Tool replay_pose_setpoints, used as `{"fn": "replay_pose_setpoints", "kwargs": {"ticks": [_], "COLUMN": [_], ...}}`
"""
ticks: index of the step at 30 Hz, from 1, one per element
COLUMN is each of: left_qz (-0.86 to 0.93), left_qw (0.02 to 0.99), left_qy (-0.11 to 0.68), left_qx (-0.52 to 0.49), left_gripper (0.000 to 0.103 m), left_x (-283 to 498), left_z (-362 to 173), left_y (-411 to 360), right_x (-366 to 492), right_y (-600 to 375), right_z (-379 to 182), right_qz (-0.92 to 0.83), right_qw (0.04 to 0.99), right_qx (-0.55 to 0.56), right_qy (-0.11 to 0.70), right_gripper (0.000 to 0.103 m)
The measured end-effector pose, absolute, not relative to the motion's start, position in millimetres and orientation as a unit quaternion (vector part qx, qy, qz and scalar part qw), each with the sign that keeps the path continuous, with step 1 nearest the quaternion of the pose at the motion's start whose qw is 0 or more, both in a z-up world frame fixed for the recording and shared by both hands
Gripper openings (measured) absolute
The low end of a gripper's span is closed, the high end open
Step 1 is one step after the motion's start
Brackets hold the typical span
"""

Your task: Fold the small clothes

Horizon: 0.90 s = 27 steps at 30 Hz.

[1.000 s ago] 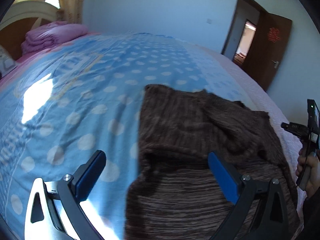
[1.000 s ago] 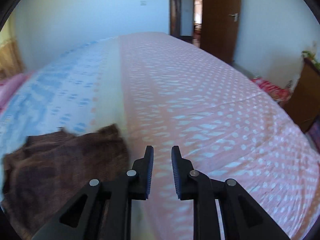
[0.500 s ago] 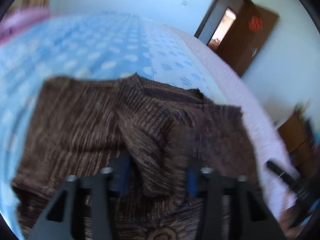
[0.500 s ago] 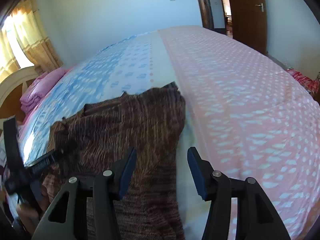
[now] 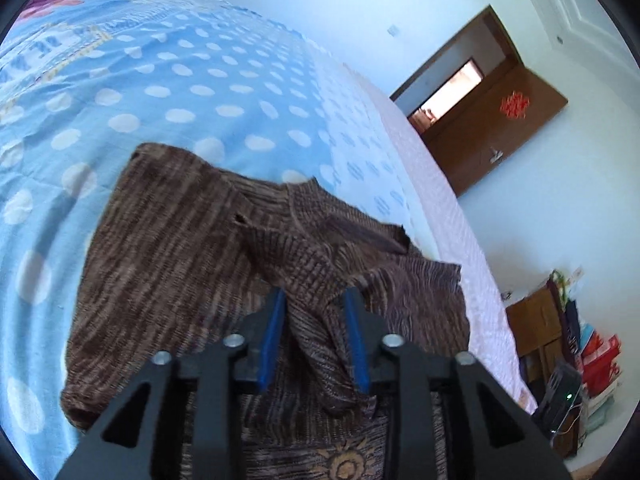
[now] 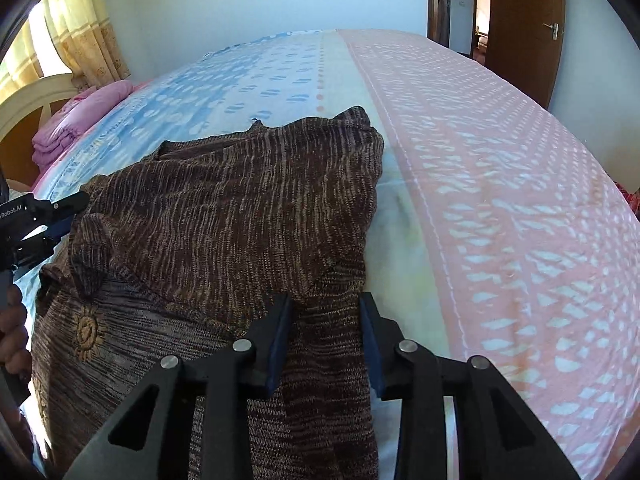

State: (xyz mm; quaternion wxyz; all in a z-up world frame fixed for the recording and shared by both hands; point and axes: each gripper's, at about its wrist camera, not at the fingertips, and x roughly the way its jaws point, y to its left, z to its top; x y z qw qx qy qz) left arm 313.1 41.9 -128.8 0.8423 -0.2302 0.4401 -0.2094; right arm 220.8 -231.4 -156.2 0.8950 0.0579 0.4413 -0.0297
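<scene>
Both claws have dropped onto the brown sweater (image 5: 168,240) on the bedspread (image 6: 500,168); left claw (image 5: 315,336) opening, right claw (image 6: 326,332) closing, each around a fold.

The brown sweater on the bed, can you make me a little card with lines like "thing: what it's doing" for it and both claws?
garment: brown sweater, rumpled, partly folded
where: on the bed
left claw: opening, a raised fold of the sweater between its pads
right claw: closing, sweater edge between its pads
sweater pattern: sun motif near the front
background: wooden door, open
</scene>
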Motion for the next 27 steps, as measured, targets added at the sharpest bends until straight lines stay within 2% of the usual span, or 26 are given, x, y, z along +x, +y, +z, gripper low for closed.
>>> {"fn": "replay_pose_setpoints", "kwargs": {"ticks": [1,2,3,4,5,6,7,8,12,18,21,24,27], "left_qz": [-0.210,-0.206,-0.199,-0.192,-0.183,-0.182,-0.190,-0.195,-0.201,-0.117,-0.011,0.093,0.083], "left_qw": [0.841,0.841,0.844,0.849,0.854,0.852,0.841,0.831,0.829,0.869,0.898,0.898,0.902], "left_qy": [0.442,0.443,0.436,0.431,0.430,0.437,0.451,0.456,0.428,0.351,0.332,0.351,0.346], "left_qx": [-0.229,-0.232,-0.240,-0.239,-0.230,-0.224,-0.232,-0.250,-0.299,-0.329,-0.291,-0.251,-0.245], "left_gripper": [0.072,0.095,0.098,0.096,0.073,0.028,0.011,0.014,0.012,0.012,0.012,0.013,0.018], "left_x": [312.9,312.3,311.5,311.7,313.8,317.3,321.5,322.7,313.6,292.6,280.9,275.2,266.2], "left_z": [-128.7,-128.3,-128.0,-128.5,-130.0,-133.6,-139.5,-144.8,-142.6,-100.3,-83.3,-80.4,-78.0], "left_y": [41.1,39.3,37.9,36.7,34.2,32.5,33.2,38.0,68.2,191.4,264.2,308.5,307.4], "right_x": [220.6,220.1,219.0,216.5,215.7,215.5,214.8,213.9,211.9,208.3,208.4,205.9,204.9], "right_y": [-231.0,-231.5,-231.7,-232.6,-233.2,-234.0,-234.8,-236.2,-239.5,-252.5,-258.7,-264.0,-275.1], "right_z": [-156.9,-157.4,-157.8,-157.4,-157.6,-158.3,-158.6,-159.2,-160.4,-158.1,-156.7,-152.1,-149.1], "right_qz": [-0.031,-0.032,-0.033,-0.033,-0.033,-0.032,-0.031,-0.030,-0.028,-0.055,-0.072,-0.109,-0.196], "right_qw": [0.896,0.897,0.898,0.899,0.899,0.899,0.900,0.901,0.904,0.905,0.905,0.903,0.885], "right_qx": [0.057,0.058,0.059,0.060,0.062,0.063,0.066,0.068,0.077,0.091,0.086,0.059,0.010], "right_qy": [0.440,0.438,0.435,0.434,0.432,0.431,0.430,0.428,0.420,0.411,0.411,0.412,0.423], "right_gripper": [0.034,0.034,0.034,0.034,0.034,0.034,0.034,0.034,0.034,0.034,0.034,0.034,0.034]}}
